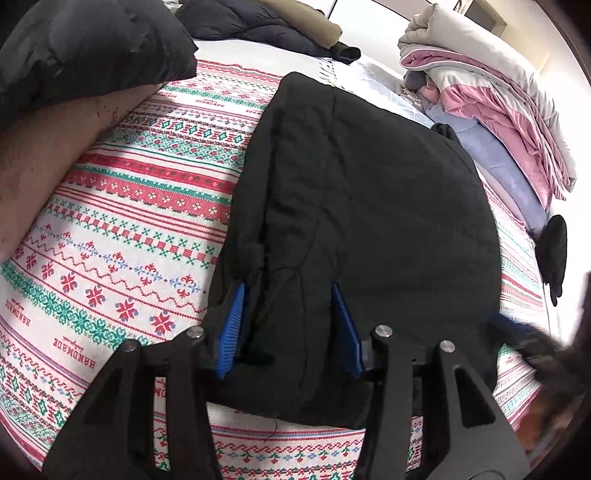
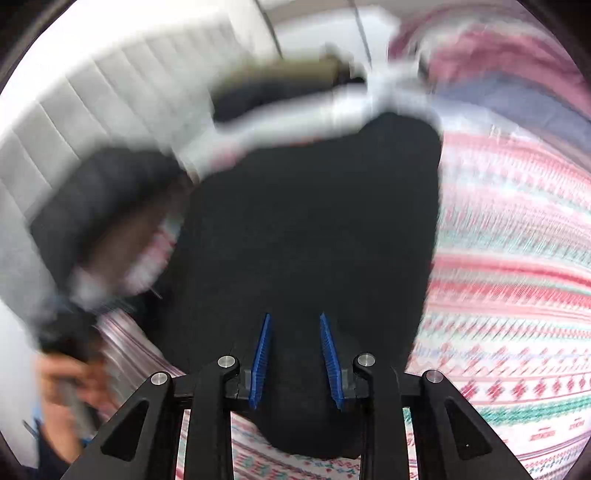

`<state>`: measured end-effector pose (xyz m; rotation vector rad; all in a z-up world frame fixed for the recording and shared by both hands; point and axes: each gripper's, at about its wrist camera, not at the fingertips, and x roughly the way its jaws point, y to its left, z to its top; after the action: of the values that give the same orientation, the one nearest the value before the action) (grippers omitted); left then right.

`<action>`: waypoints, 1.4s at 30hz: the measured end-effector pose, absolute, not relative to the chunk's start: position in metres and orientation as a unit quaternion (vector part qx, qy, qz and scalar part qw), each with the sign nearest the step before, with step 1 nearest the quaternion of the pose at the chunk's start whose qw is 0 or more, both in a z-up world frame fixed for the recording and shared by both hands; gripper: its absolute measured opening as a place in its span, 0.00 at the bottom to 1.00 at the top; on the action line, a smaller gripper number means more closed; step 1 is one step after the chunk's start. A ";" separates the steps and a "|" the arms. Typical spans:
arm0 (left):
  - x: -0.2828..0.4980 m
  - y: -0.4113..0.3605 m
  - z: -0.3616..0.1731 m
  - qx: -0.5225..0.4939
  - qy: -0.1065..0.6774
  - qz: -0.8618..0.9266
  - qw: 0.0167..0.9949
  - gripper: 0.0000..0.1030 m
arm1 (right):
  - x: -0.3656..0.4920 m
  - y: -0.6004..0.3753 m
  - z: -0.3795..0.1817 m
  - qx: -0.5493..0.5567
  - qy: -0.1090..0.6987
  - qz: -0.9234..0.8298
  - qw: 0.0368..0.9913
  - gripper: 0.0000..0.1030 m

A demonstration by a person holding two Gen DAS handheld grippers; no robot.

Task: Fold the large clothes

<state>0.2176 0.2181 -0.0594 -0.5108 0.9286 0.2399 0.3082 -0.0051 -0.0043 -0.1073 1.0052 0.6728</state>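
A folded black garment (image 1: pixel 369 206) lies flat on a bed under a red-and-green patterned blanket (image 1: pixel 129 221), its near edge under both pairs of tongs. The left tongs (image 1: pixel 290 325) stand apart with a ridge of black fabric between the blue pads, though whether they press it cannot be told; the right tongs (image 2: pixel 295 354), in a blurred view, sit narrower over the same cloth, grip likewise unclear. A pink-and-grey quilt (image 1: pixel 491 92) is heaped beyond, dark jackets (image 1: pixel 251 22) at the far edge.

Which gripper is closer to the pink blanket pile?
Right. The right gripper sits at the black garment's edge on the pink blanket pile's side; the left gripper is on its other side.
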 end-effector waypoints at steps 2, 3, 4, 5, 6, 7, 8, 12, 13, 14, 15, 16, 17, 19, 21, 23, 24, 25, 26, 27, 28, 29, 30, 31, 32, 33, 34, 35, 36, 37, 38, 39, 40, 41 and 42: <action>0.218 0.220 -0.060 -0.244 0.442 0.116 0.855 0.50 | 0.308 0.002 -0.027 -0.059 0.463 0.306 0.830 0.27; 0.217 0.220 -0.060 -0.244 0.442 0.115 0.855 0.50 | 0.307 0.001 -0.028 -0.050 0.462 0.303 0.832 0.27; 0.217 0.220 -0.060 -0.244 0.442 0.114 0.856 0.50 | 0.306 0.000 -0.024 -0.044 0.464 0.298 0.833 0.27; 0.217 0.220 -0.060 -0.243 0.443 0.114 0.855 0.50 | 0.304 0.001 -0.023 -0.047 0.466 0.295 0.833 0.27; 0.217 0.220 -0.061 -0.245 0.442 0.115 0.855 0.50 | 0.303 0.002 -0.020 -0.056 0.468 0.294 0.831 0.27; 0.217 0.220 -0.060 -0.247 0.442 0.115 0.855 0.50 | 0.304 0.004 -0.014 -0.064 0.471 0.298 0.828 0.28; 0.217 0.220 -0.060 -0.250 0.442 0.114 0.854 0.50 | 0.304 0.004 -0.008 -0.063 0.474 0.302 0.825 0.28; 0.217 0.224 -0.059 -0.270 0.445 0.110 0.847 0.52 | 0.329 -0.005 0.047 -0.032 0.441 0.308 0.842 0.31; 0.217 0.224 -0.059 -0.272 0.446 0.111 0.845 0.52 | 0.339 -0.005 0.060 -0.027 0.431 0.299 0.851 0.32; 0.217 0.223 -0.059 -0.271 0.447 0.111 0.845 0.52 | 0.353 -0.003 0.073 -0.022 0.423 0.291 0.858 0.35; 0.217 0.223 -0.059 -0.270 0.448 0.111 0.845 0.53 | 0.365 0.000 0.080 -0.018 0.421 0.289 0.860 0.37; 0.217 0.223 -0.059 -0.269 0.448 0.110 0.845 0.53 | 0.388 0.006 0.084 -0.007 0.427 0.285 0.858 0.38; 0.217 0.223 -0.059 -0.270 0.449 0.110 0.845 0.53 | 0.404 0.011 0.082 0.003 0.437 0.280 0.854 0.38; 0.218 0.224 -0.059 -0.272 0.450 0.110 0.843 0.53 | 0.435 0.021 0.068 0.022 0.463 0.266 0.845 0.38; 0.219 0.224 -0.059 -0.273 0.449 0.107 0.844 0.57 | 0.467 0.036 0.027 0.006 0.501 0.228 0.835 0.37; 0.220 0.227 -0.058 -0.276 0.444 0.102 0.846 0.59 | 0.482 0.052 -0.031 -0.028 0.543 0.202 0.815 0.37; 0.221 0.228 -0.059 -0.272 0.450 0.110 0.844 0.59 | 0.482 0.057 -0.035 -0.034 0.533 0.192 0.823 0.37; 0.220 0.230 -0.060 -0.275 0.450 0.108 0.843 0.59 | 0.478 0.065 -0.029 -0.049 0.528 0.173 0.830 0.37; 0.220 0.232 -0.062 -0.285 0.450 0.104 0.840 0.59 | 0.475 0.076 -0.024 -0.085 0.529 0.156 0.830 0.37; 0.219 0.233 -0.063 -0.290 0.450 0.101 0.838 0.59 | 0.469 0.086 -0.021 -0.122 0.527 0.148 0.828 0.38; 0.218 0.235 -0.063 -0.295 0.450 0.099 0.837 0.59 | 0.465 0.098 -0.014 -0.167 0.522 0.135 0.825 0.38; 0.218 0.235 -0.063 -0.297 0.449 0.097 0.837 0.59 | 0.464 0.107 -0.007 -0.180 0.518 0.129 0.826 0.38; 0.218 0.235 -0.063 -0.298 0.449 0.097 0.837 0.59 | 0.460 0.115 0.005 -0.175 0.509 0.146 0.830 0.39; 0.218 0.234 -0.062 -0.298 0.449 0.097 0.837 0.60 | 0.453 0.126 0.020 -0.152 0.497 0.188 0.833 0.39; 0.218 0.234 -0.062 -0.297 0.449 0.097 0.837 0.60 | 0.448 0.134 0.031 -0.129 0.490 0.224 0.832 0.39; 0.218 0.234 -0.062 -0.298 0.449 0.097 0.837 0.60 | 0.440 0.149 0.043 -0.103 0.482 0.264 0.829 0.39; 0.218 0.234 -0.062 -0.299 0.449 0.097 0.836 0.60 | 0.435 0.161 0.049 -0.095 0.477 0.286 0.826 0.39; 0.218 0.234 -0.062 -0.302 0.449 0.096 0.836 0.60 | 0.430 0.180 0.054 -0.097 0.471 0.306 0.822 0.39; 0.217 0.234 -0.062 -0.304 0.449 0.094 0.835 0.60 | 0.426 0.197 0.053 -0.107 0.466 0.317 0.819 0.39; 0.217 0.235 -0.062 -0.306 0.449 0.094 0.835 0.60 | 0.423 0.215 0.051 -0.124 0.463 0.323 0.816 0.39; 0.217 0.236 -0.062 -0.307 0.449 0.092 0.834 0.60 | 0.422 0.237 0.040 -0.150 0.461 0.320 0.814 0.39; 0.217 0.235 -0.062 -0.308 0.449 0.092 0.834 0.60 | 0.425 0.246 0.028 -0.164 0.462 0.316 0.812 0.39; 0.217 0.237 -0.062 -0.310 0.447 0.090 0.834 0.61 | 0.431 0.259 0.001 -0.182 0.473 0.301 0.808 0.43; 0.216 0.238 -0.062 -0.309 0.444 0.094 0.836 0.61 | 0.439 0.265 -0.029 -0.193 0.492 0.276 0.803 0.45; 0.217 0.239 -0.063 -0.303 0.450 0.103 0.833 0.61 | 0.450 0.268 -0.047 -0.191 0.492 0.263 0.808 0.46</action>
<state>0.2174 0.2387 -0.0630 -0.6430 0.9540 0.2173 0.4496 0.2682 -0.0472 -0.4096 1.0512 0.5616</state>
